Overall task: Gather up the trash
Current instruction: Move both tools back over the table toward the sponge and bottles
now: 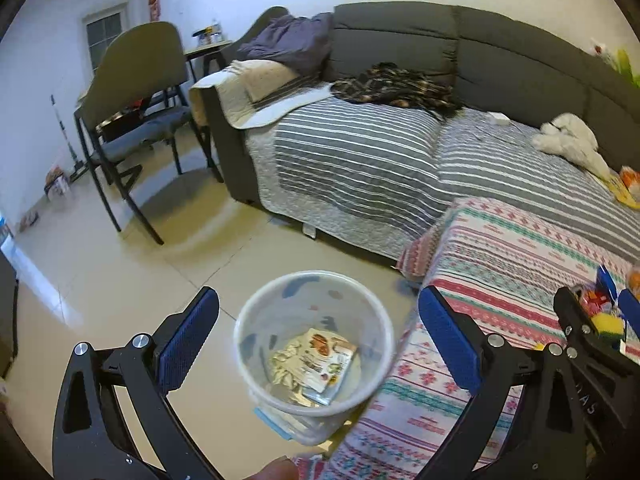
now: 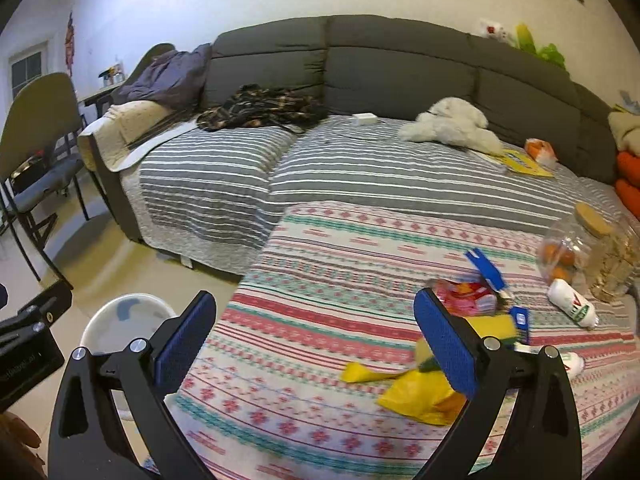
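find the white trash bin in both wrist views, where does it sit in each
Left wrist view: the white trash bin sits low at centre on the floor, between the open left gripper fingers, wrappers inside.
Right wrist view: only its rim shows at lower left, partly behind the right gripper's left finger.
Shared landmark: the patterned blanket, right of the bin in both.

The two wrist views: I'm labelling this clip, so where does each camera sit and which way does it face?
Left wrist: on the left tongs, looking down at the bin on the floor; a fingertip shows.
Right wrist: on the right tongs, facing the patterned blanket and litter such as the yellow wrapper.
Shared: bin, sofa, blanket.
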`<action>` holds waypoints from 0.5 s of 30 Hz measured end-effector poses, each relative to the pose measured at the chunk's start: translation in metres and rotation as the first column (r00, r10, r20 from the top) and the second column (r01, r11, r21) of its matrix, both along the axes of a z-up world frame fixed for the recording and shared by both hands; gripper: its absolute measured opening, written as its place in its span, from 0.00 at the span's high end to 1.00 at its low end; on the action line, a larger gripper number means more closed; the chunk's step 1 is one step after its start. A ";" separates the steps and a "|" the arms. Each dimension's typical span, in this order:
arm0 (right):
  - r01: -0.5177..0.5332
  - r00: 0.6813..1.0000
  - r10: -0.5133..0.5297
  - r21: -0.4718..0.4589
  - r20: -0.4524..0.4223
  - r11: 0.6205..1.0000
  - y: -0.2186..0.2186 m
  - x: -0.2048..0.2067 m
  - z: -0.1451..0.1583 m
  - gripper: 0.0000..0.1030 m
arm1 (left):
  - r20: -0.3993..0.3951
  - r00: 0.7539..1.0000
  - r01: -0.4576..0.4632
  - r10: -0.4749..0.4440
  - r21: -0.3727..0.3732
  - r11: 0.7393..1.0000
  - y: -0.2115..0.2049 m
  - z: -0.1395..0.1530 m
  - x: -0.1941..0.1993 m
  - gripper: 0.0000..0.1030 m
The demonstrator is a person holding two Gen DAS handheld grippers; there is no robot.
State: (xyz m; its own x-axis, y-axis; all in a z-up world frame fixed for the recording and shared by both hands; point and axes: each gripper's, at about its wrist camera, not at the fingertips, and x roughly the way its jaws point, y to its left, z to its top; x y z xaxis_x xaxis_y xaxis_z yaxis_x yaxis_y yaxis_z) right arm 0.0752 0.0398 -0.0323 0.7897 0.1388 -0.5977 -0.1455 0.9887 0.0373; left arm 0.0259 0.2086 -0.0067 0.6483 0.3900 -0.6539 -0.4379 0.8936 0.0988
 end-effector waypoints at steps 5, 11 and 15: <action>0.034 0.999 -0.034 -0.003 -0.006 0.999 -0.029 0.001 -0.001 0.06 | -0.017 0.999 0.049 -0.048 0.014 0.999 -0.027 -0.005 0.010 0.07; 0.075 0.997 -0.075 -0.012 -0.013 0.997 -0.063 -0.002 -0.005 0.06 | -0.024 0.995 0.094 -0.094 0.002 0.996 -0.056 -0.008 0.019 0.07; 0.098 0.995 -0.099 -0.027 -0.017 0.995 -0.090 -0.003 -0.008 0.06 | -0.036 0.991 0.132 -0.132 -0.004 0.991 -0.080 -0.012 0.025 0.07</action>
